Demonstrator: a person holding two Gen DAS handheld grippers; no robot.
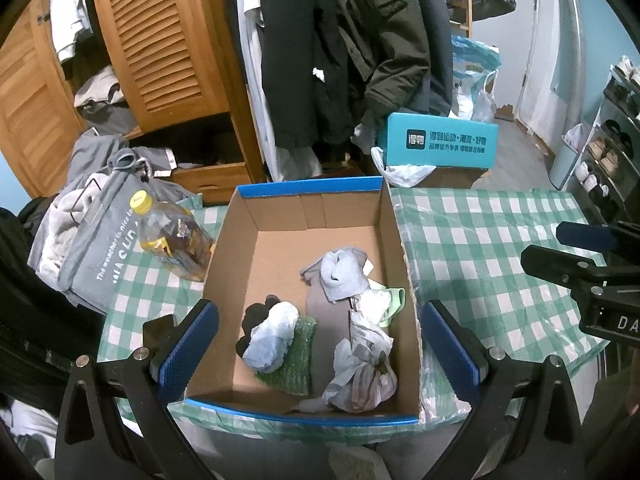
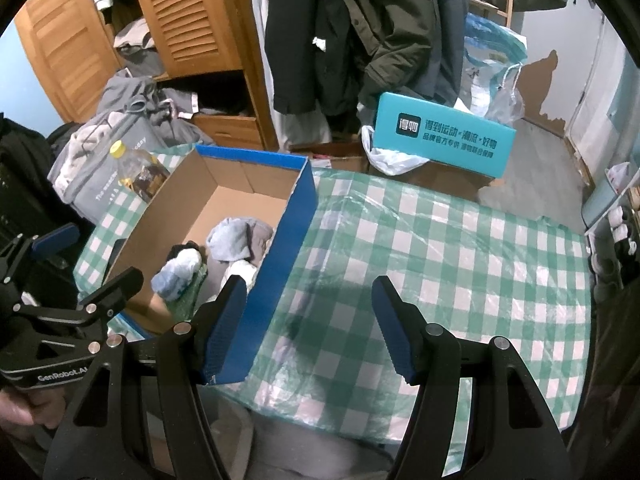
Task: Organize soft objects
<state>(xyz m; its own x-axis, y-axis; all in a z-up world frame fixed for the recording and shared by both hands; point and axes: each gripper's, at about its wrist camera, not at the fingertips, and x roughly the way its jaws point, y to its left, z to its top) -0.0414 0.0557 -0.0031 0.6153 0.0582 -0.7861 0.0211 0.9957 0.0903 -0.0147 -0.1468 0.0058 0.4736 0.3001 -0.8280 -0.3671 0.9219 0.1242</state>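
Both tongs wide apart and empty beside the cardboard box

Left tongs (image 1: pixel 316 344) hang over the near half of the cardboard box (image 1: pixel 394 216), jaws well apart and gripping nothing; the soft things lie directly under and ahead of them. A pale blue bundle (image 1: pixel 270 338) rests on a green bubble-wrap piece (image 1: pixel 292 364), a grey sock bundle (image 1: pixel 340 272) lies farther in, and a crumpled whitish cloth (image 1: pixel 362 372) sits by the right wall. Right tongs (image 2: pixel 310 328) also stand open and empty, over the checked desk (image 2: pixel 460 248), with one finger close to the blue outer wall, perhaps touching it. I judge the left hand nearer to the bundles; the box's long axis runs away from the tongs.
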